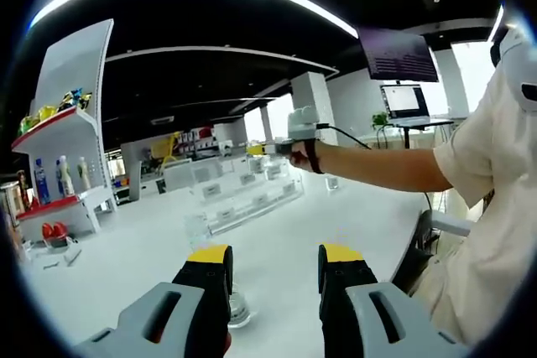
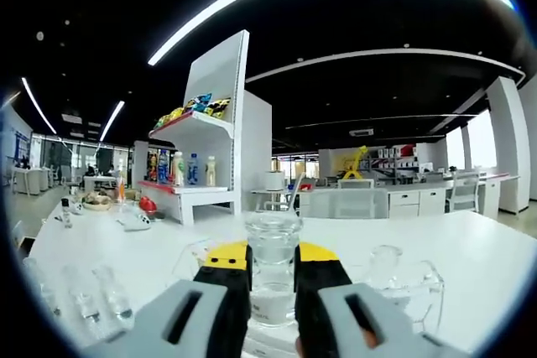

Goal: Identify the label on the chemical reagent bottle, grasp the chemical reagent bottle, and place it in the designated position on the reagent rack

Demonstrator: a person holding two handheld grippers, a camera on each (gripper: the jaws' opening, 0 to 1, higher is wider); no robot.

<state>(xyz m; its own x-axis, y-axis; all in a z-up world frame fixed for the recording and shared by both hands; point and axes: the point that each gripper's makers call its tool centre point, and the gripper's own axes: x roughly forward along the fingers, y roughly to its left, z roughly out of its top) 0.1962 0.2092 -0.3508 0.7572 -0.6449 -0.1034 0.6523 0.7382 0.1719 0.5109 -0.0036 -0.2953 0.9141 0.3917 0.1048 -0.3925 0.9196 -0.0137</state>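
Note:
In the right gripper view a clear glass reagent bottle [image 2: 273, 267] with a white label stands upright between my right gripper's [image 2: 273, 254] yellow-tipped jaws, which are shut on it. Just behind and to the right lies the clear acrylic reagent rack [image 2: 409, 284]. In the left gripper view that rack [image 1: 239, 193] stands on the white table, and a person's hand holds the right gripper [image 1: 270, 148] out above it. My left gripper [image 1: 275, 253] is open near the table's front, nothing between its jaws; a small clear glass piece [image 1: 238, 309] sits by its left jaw.
A white display shelf [image 1: 69, 136] [image 2: 211, 136] with drink bottles and snack packs stands at the table's far side. Several small clear bottles [image 2: 84, 293] lie at the lower left. A person's arm [image 1: 394, 165] and body fill the right side. A laptop [image 1: 404, 101] sits behind.

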